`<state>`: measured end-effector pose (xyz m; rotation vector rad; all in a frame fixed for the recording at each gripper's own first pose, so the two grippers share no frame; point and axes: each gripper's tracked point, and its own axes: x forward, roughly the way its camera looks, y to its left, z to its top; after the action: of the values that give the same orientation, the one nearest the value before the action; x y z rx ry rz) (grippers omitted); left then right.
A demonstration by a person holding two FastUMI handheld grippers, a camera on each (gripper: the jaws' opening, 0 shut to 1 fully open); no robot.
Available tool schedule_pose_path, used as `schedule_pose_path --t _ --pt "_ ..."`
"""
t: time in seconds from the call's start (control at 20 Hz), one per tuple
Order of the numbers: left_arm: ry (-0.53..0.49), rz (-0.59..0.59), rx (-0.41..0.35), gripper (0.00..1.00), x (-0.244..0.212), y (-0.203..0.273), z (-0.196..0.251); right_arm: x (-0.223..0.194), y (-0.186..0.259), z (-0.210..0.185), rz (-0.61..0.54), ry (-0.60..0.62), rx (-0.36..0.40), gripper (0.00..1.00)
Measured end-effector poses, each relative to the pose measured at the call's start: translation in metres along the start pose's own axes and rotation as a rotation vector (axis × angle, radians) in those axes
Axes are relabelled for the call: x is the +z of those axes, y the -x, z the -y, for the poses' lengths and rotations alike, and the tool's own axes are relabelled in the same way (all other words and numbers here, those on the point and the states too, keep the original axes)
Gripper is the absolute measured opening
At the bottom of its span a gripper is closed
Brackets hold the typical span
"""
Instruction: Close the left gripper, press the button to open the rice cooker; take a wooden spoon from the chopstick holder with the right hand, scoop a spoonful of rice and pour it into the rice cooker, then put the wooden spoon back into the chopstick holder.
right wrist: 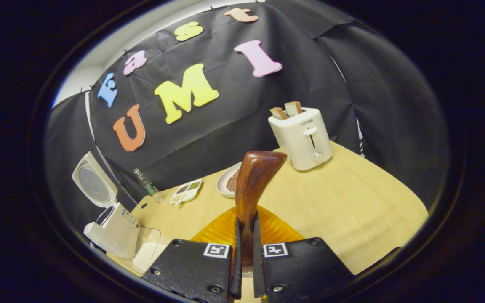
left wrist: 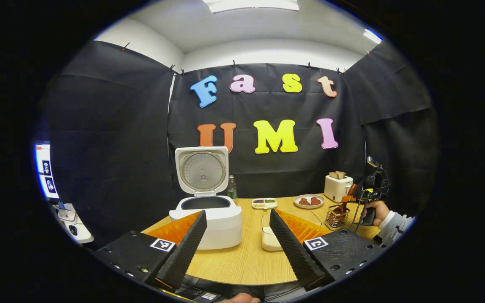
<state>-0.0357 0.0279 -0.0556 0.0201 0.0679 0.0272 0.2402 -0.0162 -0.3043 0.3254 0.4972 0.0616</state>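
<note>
On the wooden table (left wrist: 246, 256) the rice cooker (left wrist: 209, 219) stood open; your right gripper (right wrist: 245, 252) clenched the wooden spoon (right wrist: 253, 181), your left gripper (left wrist: 236, 248) gaped. Scooping rice probably came next.

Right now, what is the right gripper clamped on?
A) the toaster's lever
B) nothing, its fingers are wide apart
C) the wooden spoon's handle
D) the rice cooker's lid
C: in the right gripper view the right gripper has both fingers pressed on the wooden spoon, whose brown handle rises between them, while the toaster and the open rice cooker stand farther off on the table.
</note>
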Motion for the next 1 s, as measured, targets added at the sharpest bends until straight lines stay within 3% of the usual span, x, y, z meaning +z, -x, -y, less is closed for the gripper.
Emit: schedule_pose_path --t 0.3,0.5,0.7,1.0 --pt "0.025 0.004 -0.018 0.96 -0.003 0.011 -0.007 0.042 0.035 -0.033 0.138 0.164 -0.005 0.16" --pt "0.023 0.007 -0.018 0.96 -0.003 0.012 -0.011 0.058 0.058 -0.076 0.202 0.279 0.014 0.16" --pt "0.025 0.007 -0.01 0.96 -0.008 0.015 -0.019 0.052 0.074 -0.13 0.232 0.38 0.066 0.16" --pt "0.055 0.005 0.006 0.95 -0.011 0.021 -0.033 0.012 0.073 -0.207 0.214 0.389 0.173 0.16"
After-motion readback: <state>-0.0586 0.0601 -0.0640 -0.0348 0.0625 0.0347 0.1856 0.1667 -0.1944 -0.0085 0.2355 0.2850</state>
